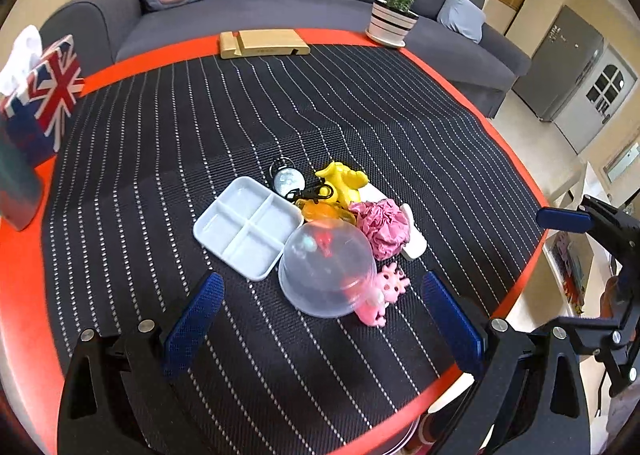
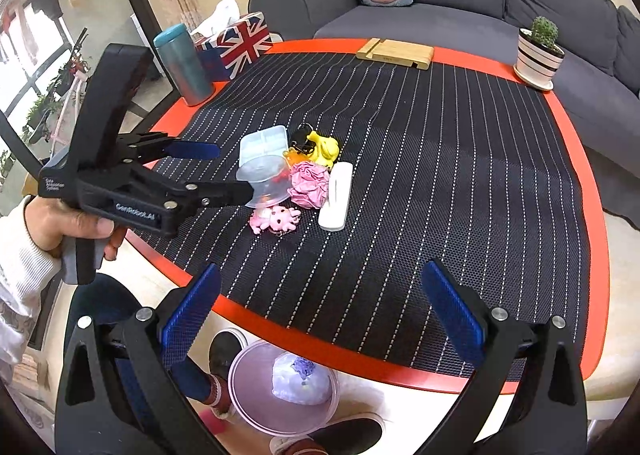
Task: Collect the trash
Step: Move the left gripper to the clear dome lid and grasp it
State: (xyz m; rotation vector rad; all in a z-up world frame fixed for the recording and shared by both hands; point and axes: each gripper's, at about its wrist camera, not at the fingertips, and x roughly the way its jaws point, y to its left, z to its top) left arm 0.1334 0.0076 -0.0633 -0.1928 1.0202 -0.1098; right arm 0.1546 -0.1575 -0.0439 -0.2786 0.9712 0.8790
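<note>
- Hovering with fingers apart, left gripper [image 2: 224, 171] printed "GenRobot.AI" nears clear dome [image 1: 328, 269].
- Right gripper [image 2: 320, 311] fingers apart.
- Crumpled pink paper [image 1: 382, 229] lies mid-surface [image 1: 200, 115].

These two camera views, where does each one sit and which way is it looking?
Left wrist view: sits on the left tool, looking ahead over the striped table toward the sofa; its open blue fingers frame a clear dome lid, and the right tool shows at the edge.
Right wrist view: sits on the right tool, back from the table edge, above a bin; a hand holding the left tool shows.
Shared: the pink crumpled paper, dome lid, sofa and potted cactus.
</note>
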